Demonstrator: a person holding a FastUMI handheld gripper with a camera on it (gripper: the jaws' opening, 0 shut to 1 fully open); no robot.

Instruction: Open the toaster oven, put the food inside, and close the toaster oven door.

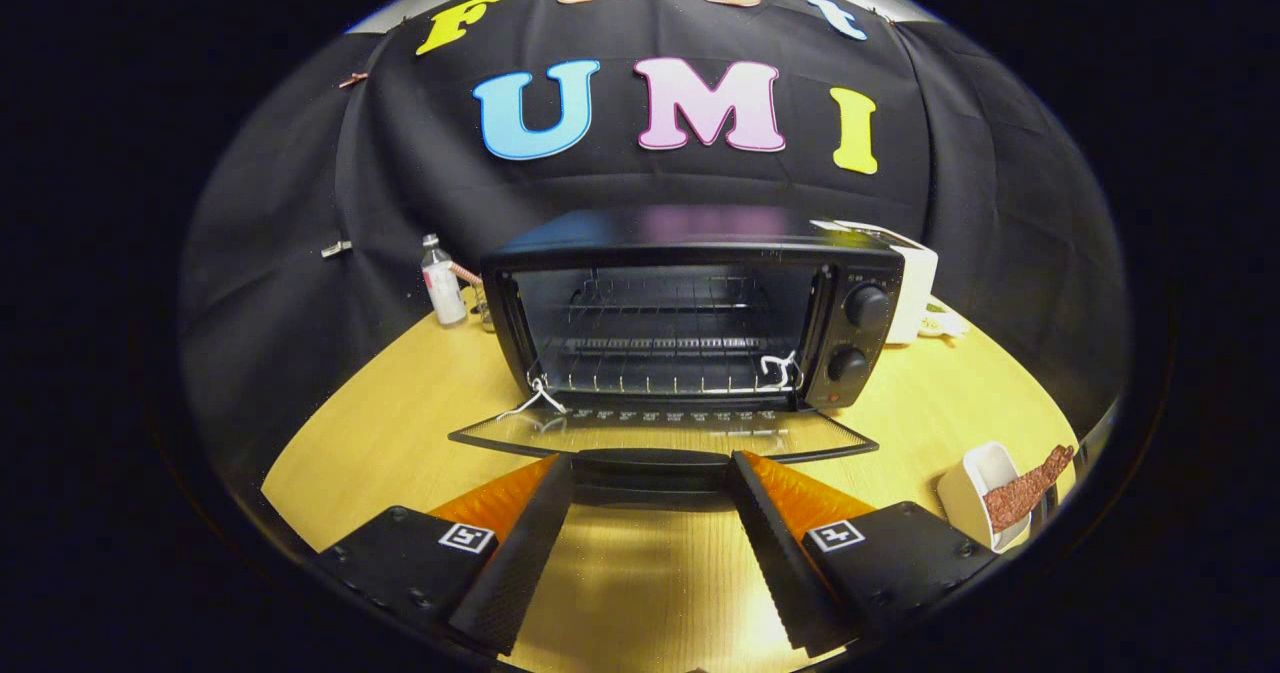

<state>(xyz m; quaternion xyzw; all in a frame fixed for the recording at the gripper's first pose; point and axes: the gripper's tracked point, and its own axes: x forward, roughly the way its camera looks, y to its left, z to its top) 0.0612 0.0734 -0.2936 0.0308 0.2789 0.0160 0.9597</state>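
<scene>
A black toaster oven (690,303) stands on the yellow wooden table (400,443), its glass door (665,436) folded down flat toward me. The wire rack (665,378) inside is bare. The door's black handle (650,463) lies just ahead of my fingertips. My gripper (650,465) is open, its two black fingers (525,543) spread wide with nothing between them, hovering over the table in front of the door. The food, a brown strip (1025,493), leans out of a small white dish (975,498) to the right of the right finger.
A small plastic bottle (443,283) stands left of the oven near the cloth wall. A white appliance (910,283) sits behind the oven's right side, with small items beside it. The table's round edge runs close on the right, by the dish.
</scene>
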